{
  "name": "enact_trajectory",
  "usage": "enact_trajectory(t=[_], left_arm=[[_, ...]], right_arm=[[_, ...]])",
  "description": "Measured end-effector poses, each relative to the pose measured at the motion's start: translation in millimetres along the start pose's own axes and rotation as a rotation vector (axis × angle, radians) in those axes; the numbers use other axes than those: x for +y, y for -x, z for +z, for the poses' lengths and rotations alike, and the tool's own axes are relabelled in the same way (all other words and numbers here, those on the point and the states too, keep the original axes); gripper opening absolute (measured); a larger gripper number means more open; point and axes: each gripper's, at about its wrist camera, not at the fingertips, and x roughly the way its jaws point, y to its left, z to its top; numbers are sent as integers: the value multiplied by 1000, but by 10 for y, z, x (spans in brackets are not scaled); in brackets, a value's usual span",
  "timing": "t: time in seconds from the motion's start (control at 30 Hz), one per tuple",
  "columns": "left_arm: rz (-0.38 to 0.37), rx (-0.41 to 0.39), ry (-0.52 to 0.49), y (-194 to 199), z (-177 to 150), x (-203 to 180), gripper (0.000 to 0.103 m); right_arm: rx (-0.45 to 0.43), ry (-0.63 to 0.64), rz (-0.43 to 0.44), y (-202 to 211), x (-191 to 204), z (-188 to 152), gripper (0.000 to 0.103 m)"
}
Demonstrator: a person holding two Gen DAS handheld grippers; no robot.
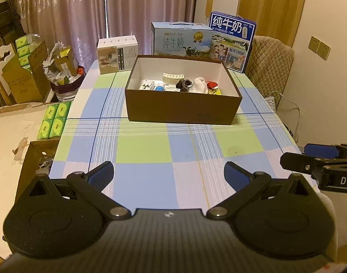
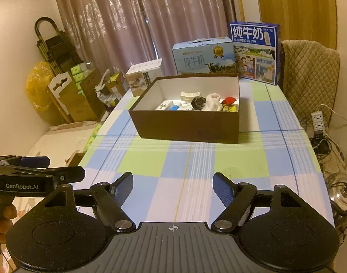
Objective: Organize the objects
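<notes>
1. Both my claws, left gripper (image 1: 167, 174) and right gripper (image 2: 172, 185), spread wide, empty, over the near tablecloth (image 1: 150, 150).
2. Brown box (image 1: 182, 111) sits mid-table; small items (image 1: 184, 84) already inside.
3. Approach from above its near wall.

Ahead of the jaws stretches a desk in a blue, green and white checked cloth (image 1: 150, 141); beyond it hang mauve sheer curtains (image 1: 82, 11) under warm, dim light, with a wooden door (image 1: 271, 2) and quilted beige chair back (image 1: 271, 61) to their right
</notes>
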Motion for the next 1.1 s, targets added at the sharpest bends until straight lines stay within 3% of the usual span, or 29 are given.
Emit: enact_trajectory(t=[0.53,1.1], left_arm=[[-8,-26,-27,303,-190,-146,102],[-18,0,-20,186,-215,-133,102]], right_arm=[[-21,-14,6,222,63,-192,74],[5,-43,1,114,-3,-237,74]])
